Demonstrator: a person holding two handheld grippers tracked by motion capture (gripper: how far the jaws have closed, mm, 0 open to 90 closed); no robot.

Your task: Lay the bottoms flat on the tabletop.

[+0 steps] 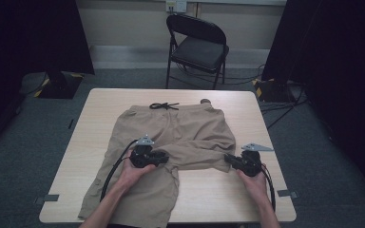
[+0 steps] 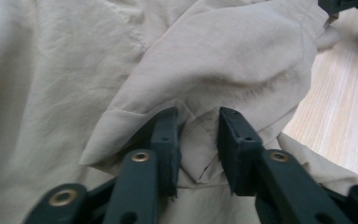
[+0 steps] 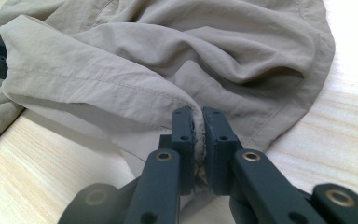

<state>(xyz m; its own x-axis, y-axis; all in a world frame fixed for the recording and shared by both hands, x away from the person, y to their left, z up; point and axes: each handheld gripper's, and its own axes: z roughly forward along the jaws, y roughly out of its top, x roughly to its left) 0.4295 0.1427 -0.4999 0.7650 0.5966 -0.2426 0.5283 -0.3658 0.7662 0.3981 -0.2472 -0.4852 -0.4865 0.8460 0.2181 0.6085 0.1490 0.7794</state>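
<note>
Two tongs work on one pair of tan shorts (image 1: 171, 137) spread across the desk (image 1: 100, 104). The left tongs (image 1: 164, 158) sit at the middle of the garment, where one leg is folded across; a ridge of cloth stands between their jaws, which show a gap and do not yet press it. The right tongs (image 1: 228, 159) are clamped on the hem of that folded leg near the desk's right side. Fabric looks thin, creased, stitched along the hems, with a dark drawstring (image 1: 164, 106) at the waistband.
</note>
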